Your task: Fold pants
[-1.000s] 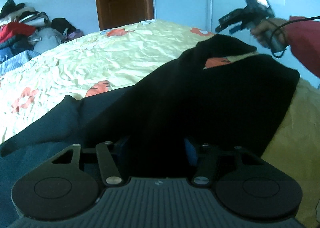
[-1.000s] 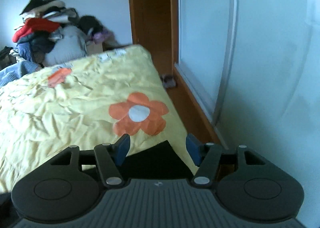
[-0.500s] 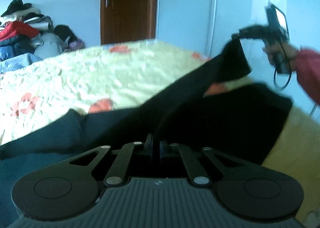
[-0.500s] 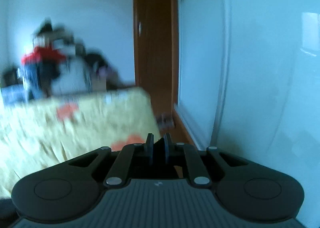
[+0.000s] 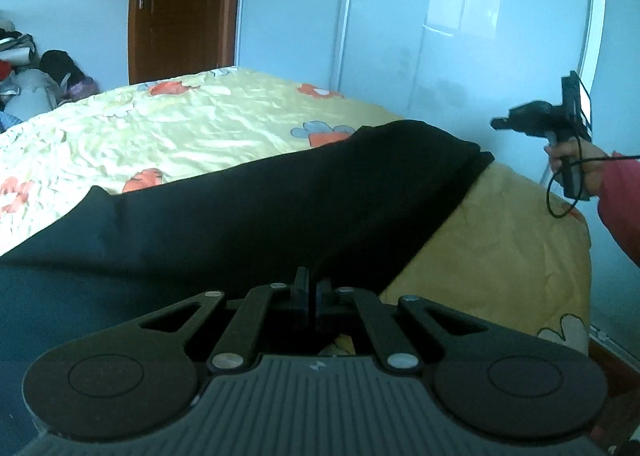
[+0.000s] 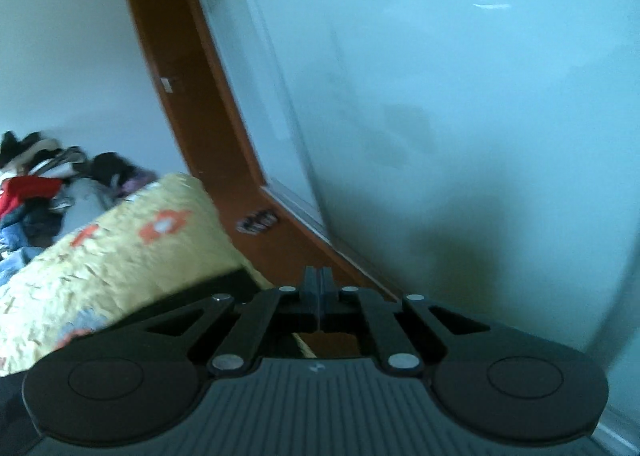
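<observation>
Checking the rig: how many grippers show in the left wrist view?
2. The left gripper fills the bottom edge, in front of the pants. The right gripper is at the far right, in a hand. None seems hidden.

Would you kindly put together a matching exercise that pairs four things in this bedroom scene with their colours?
Things:
1. pants
2. bedspread
3. door
4. sleeve

Colours:
A. brown
B. black
C. pinkish red
D. yellow with orange flowers

Pairs: 1-B, 2-D, 3-A, 4-C
</observation>
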`<state>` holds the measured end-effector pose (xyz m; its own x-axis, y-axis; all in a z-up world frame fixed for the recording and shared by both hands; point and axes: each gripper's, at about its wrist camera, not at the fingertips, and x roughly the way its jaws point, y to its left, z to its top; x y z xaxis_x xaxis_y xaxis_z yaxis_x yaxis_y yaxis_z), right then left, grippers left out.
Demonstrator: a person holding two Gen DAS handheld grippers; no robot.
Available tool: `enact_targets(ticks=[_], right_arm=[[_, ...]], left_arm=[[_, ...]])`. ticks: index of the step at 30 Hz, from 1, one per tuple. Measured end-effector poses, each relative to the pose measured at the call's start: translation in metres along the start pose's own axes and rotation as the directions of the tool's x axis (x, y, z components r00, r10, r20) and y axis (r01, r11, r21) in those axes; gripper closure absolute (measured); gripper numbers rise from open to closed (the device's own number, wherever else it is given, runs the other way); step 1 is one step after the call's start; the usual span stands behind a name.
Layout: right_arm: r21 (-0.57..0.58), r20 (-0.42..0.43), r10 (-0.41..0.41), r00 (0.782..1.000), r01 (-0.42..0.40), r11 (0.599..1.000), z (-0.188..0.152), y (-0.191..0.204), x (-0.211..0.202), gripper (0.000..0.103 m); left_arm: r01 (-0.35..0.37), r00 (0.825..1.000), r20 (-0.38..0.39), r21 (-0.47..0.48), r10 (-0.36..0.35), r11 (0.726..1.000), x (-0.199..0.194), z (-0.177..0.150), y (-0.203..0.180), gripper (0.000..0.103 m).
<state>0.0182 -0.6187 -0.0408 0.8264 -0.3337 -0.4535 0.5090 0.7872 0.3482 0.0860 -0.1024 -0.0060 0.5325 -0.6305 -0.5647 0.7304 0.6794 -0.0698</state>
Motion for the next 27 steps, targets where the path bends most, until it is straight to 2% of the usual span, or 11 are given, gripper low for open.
enact_targets(ticks=[2,4,7,10,15,17,19,20,22,24,27], right_arm=[[0.023,0.003,-0.004,1.0,0.004,1.0,-0.003,-0.001,-0.007,0.1],[0.079,-0.047,0.094,0.994,-0.091,0.993,-0.006,0.0,-0.005,0.097],[0.153,-0.102,0.173,0.98,-0.156,0.976,-0.009,0.009,0.005,0.096],[0.268,-0.189,0.192,0.963,-0.137,0.954,-0.018,0.013,0.022,0.092],[0.374,-0.198,0.209,0.958,-0.123,0.919,-0.029,0.004,0.019,0.093],[0.376,-0.204,0.192,0.96,-0.104,0.921,-0.027,0.005,0.019,0.092],[0.385,-0.214,0.151,0.965,-0.059,0.921,-0.026,0.007,0.019,0.081],[0.393,-0.208,0.155,0.966,-0.063,0.917,-0.026,0.008,0.018,0.077],[0.403,-0.188,0.18,0.965,-0.092,0.911,-0.03,0.009,0.015,0.058],[0.412,-0.174,0.193,0.966,-0.107,0.905,-0.03,0.01,0.015,0.048],[0.363,-0.172,0.163,0.971,-0.092,0.927,-0.026,0.019,0.024,0.045]], left_arm=[[-0.005,1.0,-0.004,0.006,0.005,1.0,0.001,-0.001,-0.001,0.101],[-0.011,1.0,-0.005,0.005,0.011,1.0,0.001,-0.002,-0.001,0.101],[-0.017,1.0,-0.013,-0.015,0.017,1.0,0.006,-0.005,0.0,0.101],[-0.025,1.0,-0.014,-0.019,0.025,0.999,0.007,-0.008,0.001,0.1],[-0.031,0.999,-0.017,-0.025,0.03,0.999,0.008,-0.008,0.001,0.097],[-0.038,0.999,-0.019,-0.029,0.037,0.999,0.01,-0.008,0.001,0.088],[-0.044,0.999,-0.014,-0.031,0.044,0.999,0.01,-0.009,0.001,0.087],[-0.046,0.999,-0.012,-0.031,0.046,0.998,0.01,-0.008,0.001,0.087],[-0.047,0.999,-0.008,-0.031,0.047,0.998,0.011,-0.008,0.0,0.087],[-0.043,0.999,-0.011,-0.031,0.043,0.999,0.013,-0.008,0.0,0.086],[-0.046,0.999,-0.01,-0.032,0.045,0.998,0.014,-0.009,-0.001,0.086]])
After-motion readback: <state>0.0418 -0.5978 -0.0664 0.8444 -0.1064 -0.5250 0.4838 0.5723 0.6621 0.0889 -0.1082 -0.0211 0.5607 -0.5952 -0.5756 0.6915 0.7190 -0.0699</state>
